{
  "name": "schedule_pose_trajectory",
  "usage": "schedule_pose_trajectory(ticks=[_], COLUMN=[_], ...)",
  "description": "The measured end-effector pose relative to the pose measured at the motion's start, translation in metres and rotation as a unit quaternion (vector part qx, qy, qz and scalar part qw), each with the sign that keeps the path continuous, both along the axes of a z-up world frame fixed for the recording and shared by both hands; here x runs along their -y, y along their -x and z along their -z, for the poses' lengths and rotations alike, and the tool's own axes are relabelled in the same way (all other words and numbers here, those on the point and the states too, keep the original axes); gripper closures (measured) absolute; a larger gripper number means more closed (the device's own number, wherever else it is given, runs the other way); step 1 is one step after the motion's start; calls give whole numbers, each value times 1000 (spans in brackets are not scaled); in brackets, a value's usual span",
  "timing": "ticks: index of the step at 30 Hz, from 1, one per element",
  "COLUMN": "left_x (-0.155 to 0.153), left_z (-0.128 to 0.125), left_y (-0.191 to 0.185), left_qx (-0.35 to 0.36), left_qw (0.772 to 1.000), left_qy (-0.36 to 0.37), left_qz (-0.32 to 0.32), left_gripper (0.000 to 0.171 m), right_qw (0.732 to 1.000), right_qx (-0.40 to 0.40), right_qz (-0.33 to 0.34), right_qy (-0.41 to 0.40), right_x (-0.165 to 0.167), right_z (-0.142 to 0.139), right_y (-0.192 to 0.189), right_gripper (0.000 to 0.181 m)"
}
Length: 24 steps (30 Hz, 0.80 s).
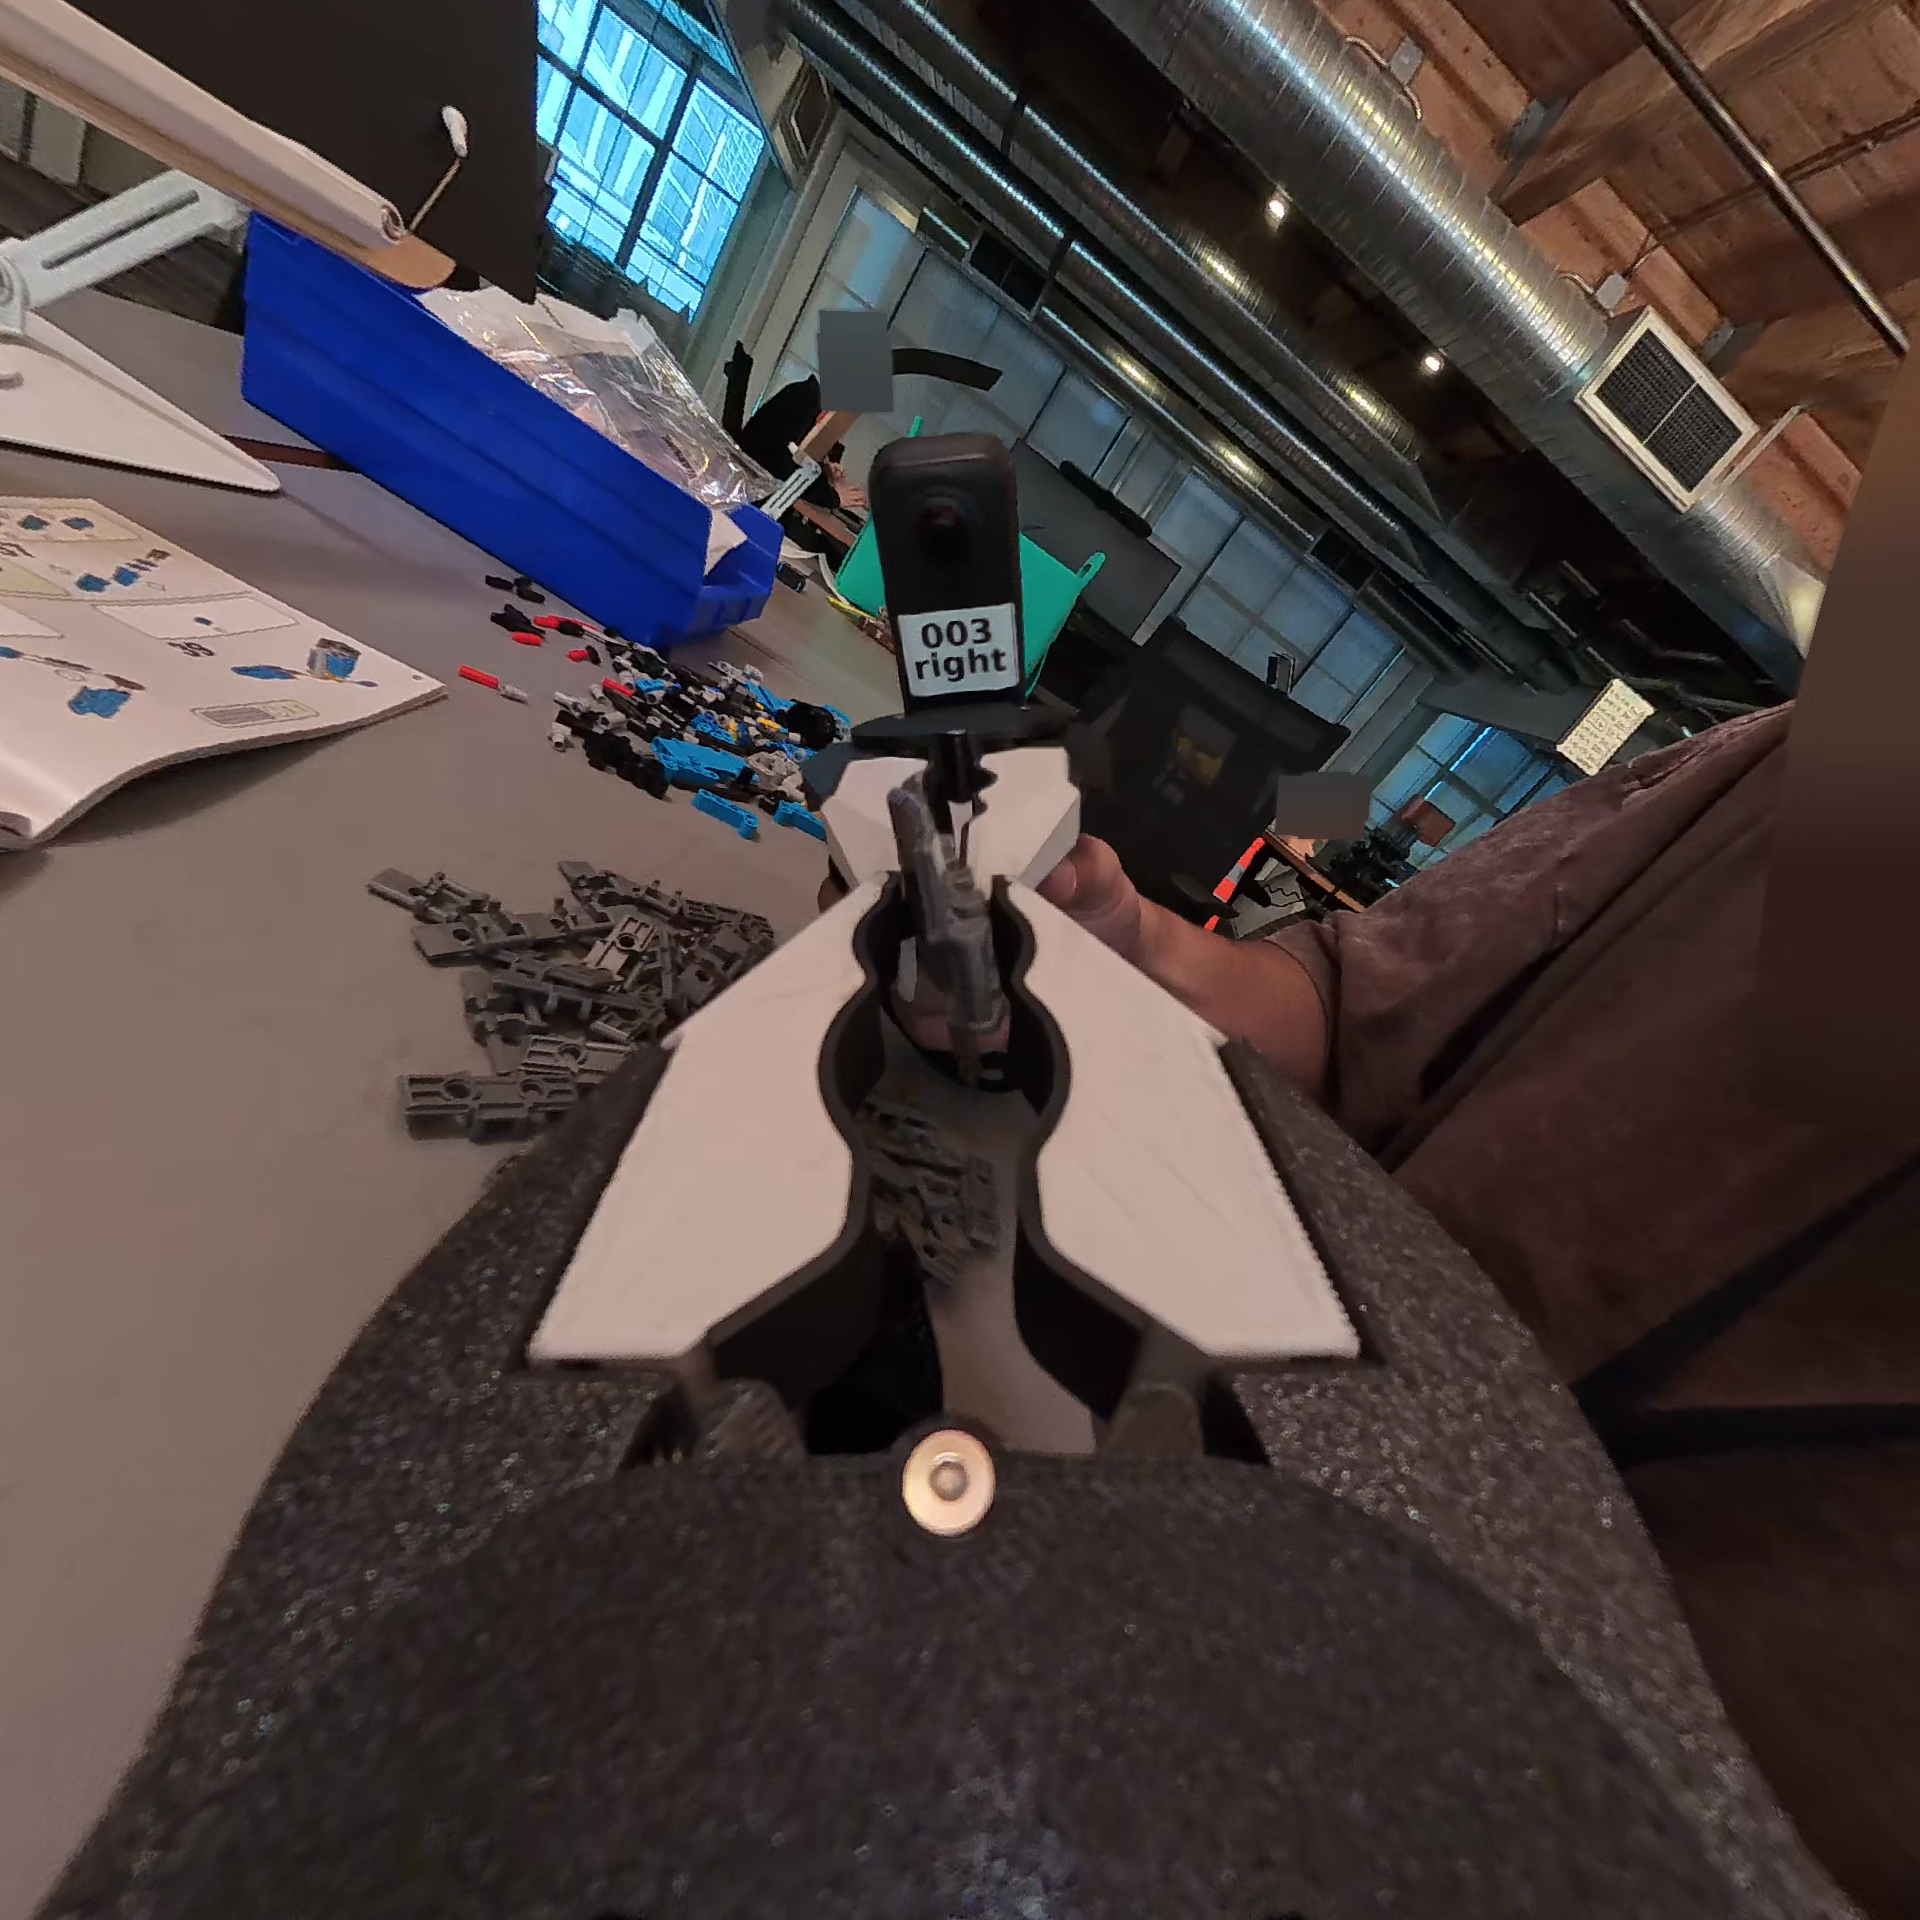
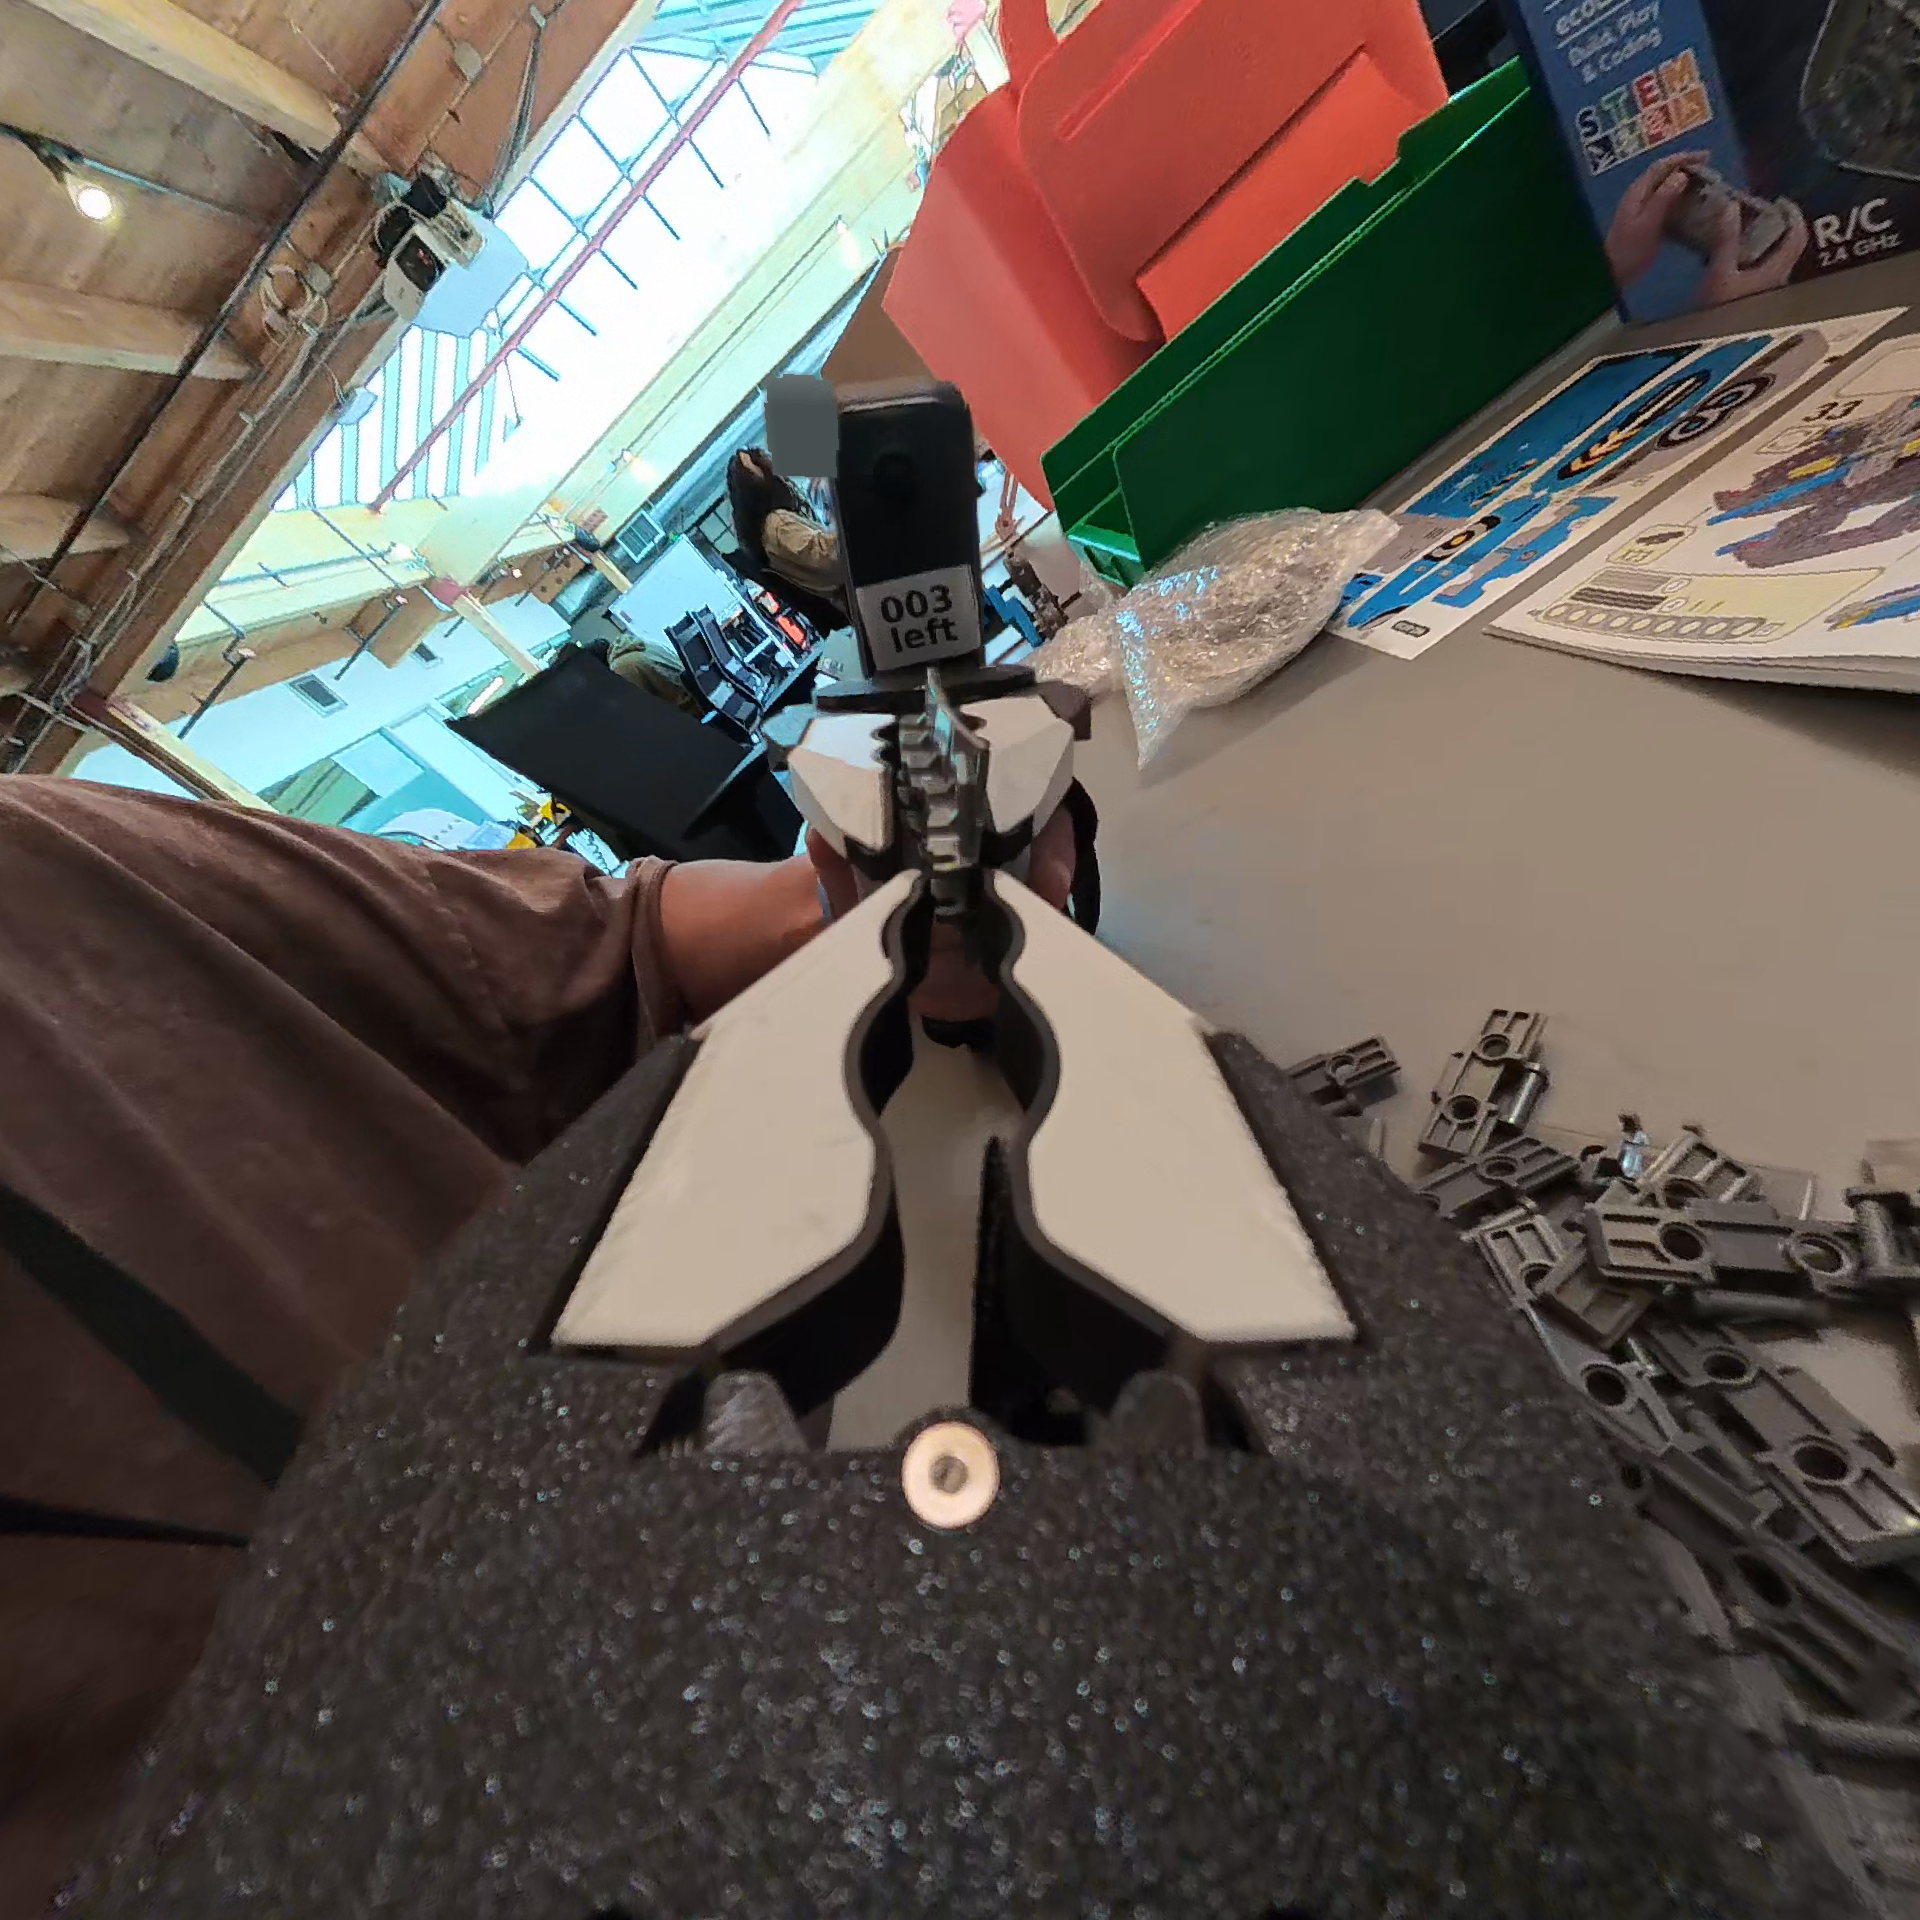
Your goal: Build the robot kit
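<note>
My left gripper (image 1: 945, 888) is shut on a short grey strip of joined track links (image 1: 961, 956), held in the air over the table's edge. My right gripper (image 1: 951, 810) faces it tip to tip and grips the same strip from the far end. In the right wrist view, my right gripper (image 2: 951, 881) closes on the near end of the toothed strip (image 2: 925, 774), and the left gripper (image 2: 932, 790) clamps it just beyond. A hand (image 1: 1101, 894) holds each gripper.
A pile of loose grey track links (image 1: 561, 987) (image 2: 1714, 1299) lies on the grey table (image 1: 208, 1039). Small blue, black and red parts (image 1: 707, 727), a blue bin (image 1: 468, 436), an instruction booklet (image 1: 156, 644), a green bin (image 2: 1299, 416) and a plastic bag (image 2: 1226, 613) lie beyond. Both grippers' tips are close together, under 4 cm apart.
</note>
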<state>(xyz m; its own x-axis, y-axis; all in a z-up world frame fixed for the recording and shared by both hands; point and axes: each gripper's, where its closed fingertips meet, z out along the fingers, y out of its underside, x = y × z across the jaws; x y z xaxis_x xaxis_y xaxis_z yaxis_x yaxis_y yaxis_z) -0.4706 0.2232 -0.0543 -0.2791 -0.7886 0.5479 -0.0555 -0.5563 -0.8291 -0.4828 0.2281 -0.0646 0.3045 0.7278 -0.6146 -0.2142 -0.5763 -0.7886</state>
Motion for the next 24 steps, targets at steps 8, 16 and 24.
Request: schedule_pose_trajectory(ticks=[8,16,24], left_x=[2,8,-7], left_z=[3,5,3], left_y=[-1,-2,4], left_qx=[-8,-17,-18], left_qw=[1000,1000,1000], left_qy=[9,7,11], left_qz=[9,22,4], left_gripper=[159,161,139], right_qw=[997,995,999], right_qx=[64,91,46], right_qz=[7,-12,4], right_qy=[-38,-41,-13], right_x=[2,8,1], right_z=[6,14,8], right_y=[3,14,1], right_gripper=[173,173,173])
